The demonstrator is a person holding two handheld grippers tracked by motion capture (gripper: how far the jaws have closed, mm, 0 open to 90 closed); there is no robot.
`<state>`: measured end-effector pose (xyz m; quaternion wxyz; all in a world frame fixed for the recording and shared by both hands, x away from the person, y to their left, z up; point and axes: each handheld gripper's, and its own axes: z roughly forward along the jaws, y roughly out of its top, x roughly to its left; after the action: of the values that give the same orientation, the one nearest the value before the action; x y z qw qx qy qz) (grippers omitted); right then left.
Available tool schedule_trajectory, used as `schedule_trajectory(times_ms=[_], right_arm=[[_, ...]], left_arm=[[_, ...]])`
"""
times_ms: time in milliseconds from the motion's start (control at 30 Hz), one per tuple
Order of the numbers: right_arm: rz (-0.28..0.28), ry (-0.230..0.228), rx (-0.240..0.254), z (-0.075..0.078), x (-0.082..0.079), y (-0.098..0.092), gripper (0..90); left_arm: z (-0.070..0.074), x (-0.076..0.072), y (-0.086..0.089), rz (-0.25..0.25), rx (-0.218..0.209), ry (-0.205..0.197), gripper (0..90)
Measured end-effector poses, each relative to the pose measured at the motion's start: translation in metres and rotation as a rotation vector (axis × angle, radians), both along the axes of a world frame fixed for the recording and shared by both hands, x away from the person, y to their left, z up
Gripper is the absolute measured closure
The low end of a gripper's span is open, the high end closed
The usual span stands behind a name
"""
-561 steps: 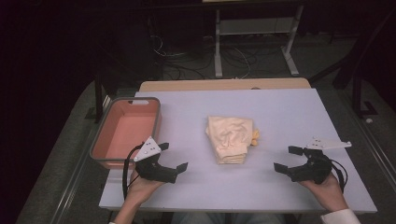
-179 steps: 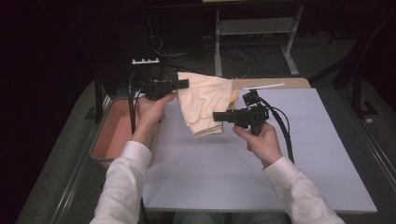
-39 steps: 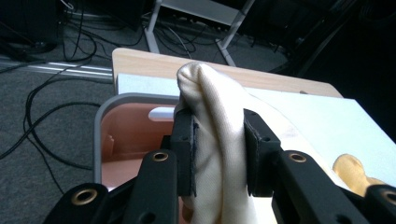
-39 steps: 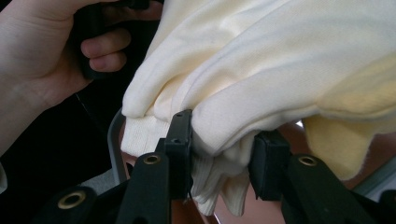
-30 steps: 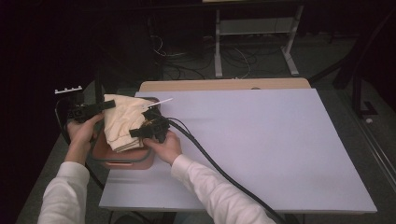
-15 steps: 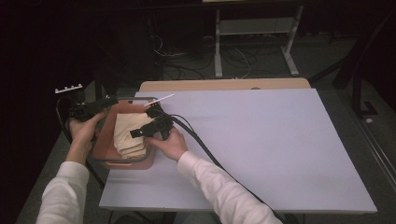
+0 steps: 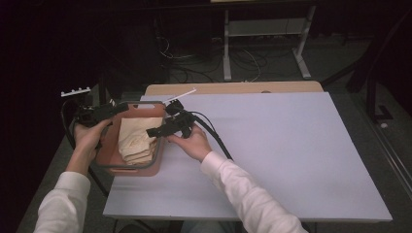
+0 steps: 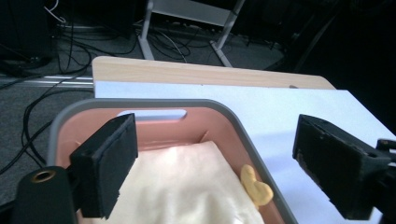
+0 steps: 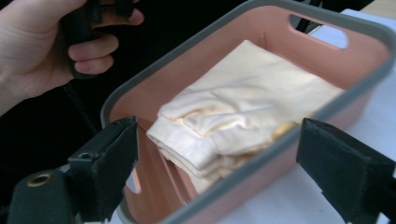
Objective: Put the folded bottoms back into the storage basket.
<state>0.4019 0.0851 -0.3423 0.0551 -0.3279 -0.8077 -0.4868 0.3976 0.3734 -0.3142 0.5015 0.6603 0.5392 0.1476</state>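
Now the folded cream cloth [image 7: 138, 141] lies inside the pink bin [image 7: 108, 158] at the table's [image 7: 291, 160] left edge; left gripper [image 7: 104, 112] and right gripper [image 7: 165, 128] hover over the bin w/ jaws apart, both having just been opening, nothing pinched between either pair; cloth sits below them, free. Risks, as I judge: bin sits close to the table edge, so a knock from a withdrawing hand could shove it off; a jaw might snag a loose fold and drag the cloth back out; the right gripper's trailing cable [image 7: 214, 138] could catch the bin rim. No brand, label or legible writing on cloth, bin or grippers.
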Motion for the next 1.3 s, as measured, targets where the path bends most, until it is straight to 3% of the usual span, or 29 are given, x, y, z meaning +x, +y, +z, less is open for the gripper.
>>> schedule_trajectory(times_ms=[133,200,267,567,833,1167,1300], right_arm=[[0.002,-0.021,-0.017,0.000,-0.001,-0.015,0.0],[-0.012,-0.045,-0.034,0.001,-0.002,-0.023,0.0],[-0.019,-0.056,-0.024,0.002,-0.003,-0.031,0.0],[-0.038,-0.078,-0.011,0.006,-0.005,-0.066,0.0],[-0.065,-0.083,-0.014,0.006,-0.010,-0.097,0.0],[-0.098,-0.100,-0.017,0.006,-0.016,-0.133,0.0],[-0.113,-0.103,-0.015,0.005,-0.019,-0.145,0.0]], left_arm=[[0.002,-0.004,-0.007,-0.020,0.007,-0.011,3.8],[0.003,-0.006,-0.011,-0.023,0.024,-0.009,0.0],[0.005,-0.010,-0.016,-0.026,0.037,-0.026,0.0],[0.010,-0.025,-0.030,-0.063,0.026,-0.077,0.0],[0.011,-0.038,-0.041,-0.064,0.020,-0.124,0.0],[0.010,-0.052,-0.064,-0.111,0.022,-0.159,0.0],[0.008,-0.055,-0.075,-0.132,0.045,-0.168,0.0]])
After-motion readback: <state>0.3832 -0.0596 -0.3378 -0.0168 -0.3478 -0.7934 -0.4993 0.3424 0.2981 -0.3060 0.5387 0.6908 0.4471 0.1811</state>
